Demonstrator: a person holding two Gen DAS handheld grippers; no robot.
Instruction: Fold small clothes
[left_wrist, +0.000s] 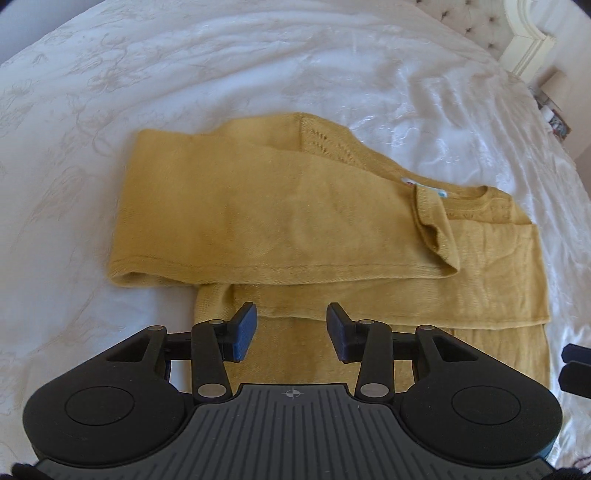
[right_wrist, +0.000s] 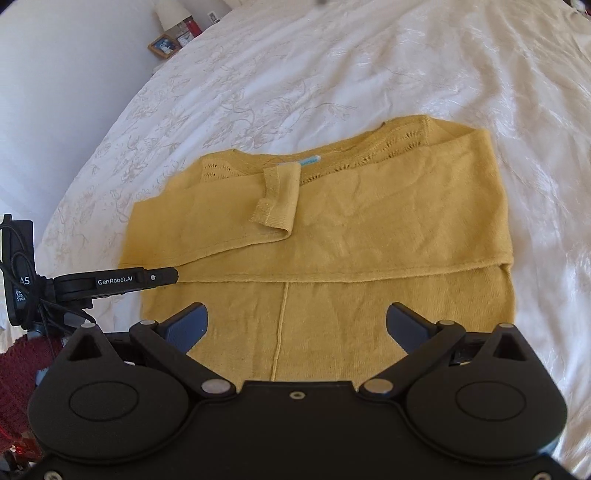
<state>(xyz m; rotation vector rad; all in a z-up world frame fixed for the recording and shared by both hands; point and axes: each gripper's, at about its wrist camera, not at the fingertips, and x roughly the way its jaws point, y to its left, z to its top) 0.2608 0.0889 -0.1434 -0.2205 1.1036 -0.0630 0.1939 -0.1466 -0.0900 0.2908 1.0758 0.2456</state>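
A bed with a white floral-patterned bedspread (left_wrist: 258, 66) fills both views. A mustard-yellow knit sweater (right_wrist: 369, 221) lies flat on the bedspread, partly folded: both sleeves are laid across the body. One sleeve (left_wrist: 258, 218) crosses the chest, and its ribbed cuff (right_wrist: 277, 199) rests just below the neckline, near a small blue-and-white label (right_wrist: 308, 161). The lower body of the sweater shows a vertical seam (right_wrist: 280, 325) in the right wrist view.

The left gripper (left_wrist: 291, 328) hangs above the lower part of the sweater. Its fingers (left_wrist: 244, 330) stand partly apart with nothing between them; no pad presses on the cloth. The right gripper (right_wrist: 297, 325) hangs above the sweater's lower body with its fingers (right_wrist: 188, 326) spread wide and nothing held.

In the right wrist view the left gripper appears at the left edge, beside a dark red knit sleeve (right_wrist: 18, 373) of the person. Small framed pictures (right_wrist: 164, 45) stand beyond the bed.
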